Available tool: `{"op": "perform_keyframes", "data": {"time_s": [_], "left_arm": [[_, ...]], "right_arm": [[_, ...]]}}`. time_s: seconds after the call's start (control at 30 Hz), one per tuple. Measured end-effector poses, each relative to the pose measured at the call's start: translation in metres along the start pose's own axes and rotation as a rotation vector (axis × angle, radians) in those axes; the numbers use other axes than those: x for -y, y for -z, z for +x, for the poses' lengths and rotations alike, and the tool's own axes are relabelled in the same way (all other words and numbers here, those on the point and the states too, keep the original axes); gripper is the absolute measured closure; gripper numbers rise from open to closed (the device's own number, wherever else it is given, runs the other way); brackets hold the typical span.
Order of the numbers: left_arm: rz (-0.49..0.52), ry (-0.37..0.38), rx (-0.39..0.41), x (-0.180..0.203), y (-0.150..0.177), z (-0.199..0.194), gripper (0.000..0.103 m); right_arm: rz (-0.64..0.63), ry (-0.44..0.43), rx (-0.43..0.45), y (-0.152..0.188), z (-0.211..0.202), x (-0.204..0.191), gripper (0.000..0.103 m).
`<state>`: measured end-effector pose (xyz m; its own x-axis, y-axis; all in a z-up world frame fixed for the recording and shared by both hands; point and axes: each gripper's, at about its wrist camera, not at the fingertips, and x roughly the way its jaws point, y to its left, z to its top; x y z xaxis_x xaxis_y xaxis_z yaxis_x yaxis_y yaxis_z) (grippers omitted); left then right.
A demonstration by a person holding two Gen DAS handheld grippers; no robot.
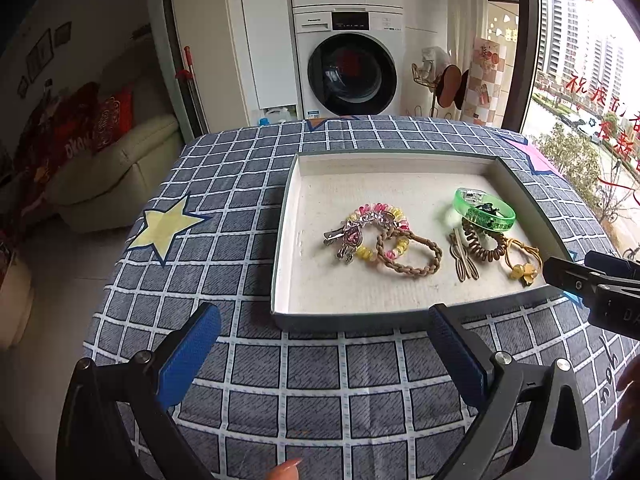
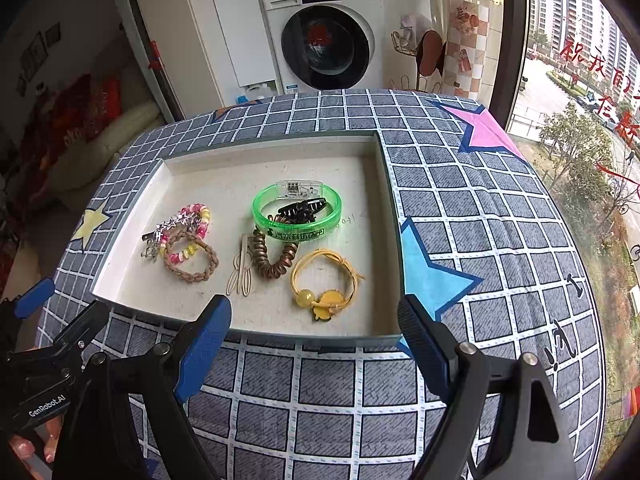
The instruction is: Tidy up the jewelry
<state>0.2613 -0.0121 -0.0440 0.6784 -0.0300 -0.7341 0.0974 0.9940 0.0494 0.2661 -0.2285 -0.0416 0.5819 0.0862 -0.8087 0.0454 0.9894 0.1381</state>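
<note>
A shallow white tray [image 1: 288, 216] [image 2: 120, 248] lies on the checked tablecloth and holds the jewelry. In it are a green translucent bangle [image 1: 485, 210] [image 2: 297, 216], a black claw clip [image 2: 301, 207] inside the bangle, a brown spiral hair tie [image 1: 484, 246] [image 2: 272, 264], a yellow cord tie with a charm [image 1: 524, 264] [image 2: 326, 280], a gold hairpin [image 1: 464, 260] [image 2: 240, 272], a braided brown tie [image 1: 410, 254] [image 2: 191, 258], a pink-yellow spiral tie [image 1: 380, 216] [image 2: 198, 216] and a silver clip [image 1: 346, 238] [image 2: 168, 228]. My left gripper [image 1: 326, 350] and right gripper [image 2: 316, 340] are open and empty, just in front of the tray.
The tablecloth [image 1: 224, 184] [image 2: 480, 208] has yellow, blue and pink stars. The right gripper shows at the right edge of the left wrist view [image 1: 592, 280]. A washing machine [image 1: 348, 68] stands behind the table, a sofa [image 1: 112, 168] to the left, a window to the right.
</note>
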Motion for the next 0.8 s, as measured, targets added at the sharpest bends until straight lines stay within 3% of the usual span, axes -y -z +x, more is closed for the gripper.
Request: {"op": "perform_keyframes", "data": {"time_s": [0.8], "left_arm": [[-0.014,-0.037,0.090,0.006,0.113,-0.118,0.000]], "right_arm": [[-0.073,0.040,0.130,0.119,-0.105,-0.017,0.016]]}}
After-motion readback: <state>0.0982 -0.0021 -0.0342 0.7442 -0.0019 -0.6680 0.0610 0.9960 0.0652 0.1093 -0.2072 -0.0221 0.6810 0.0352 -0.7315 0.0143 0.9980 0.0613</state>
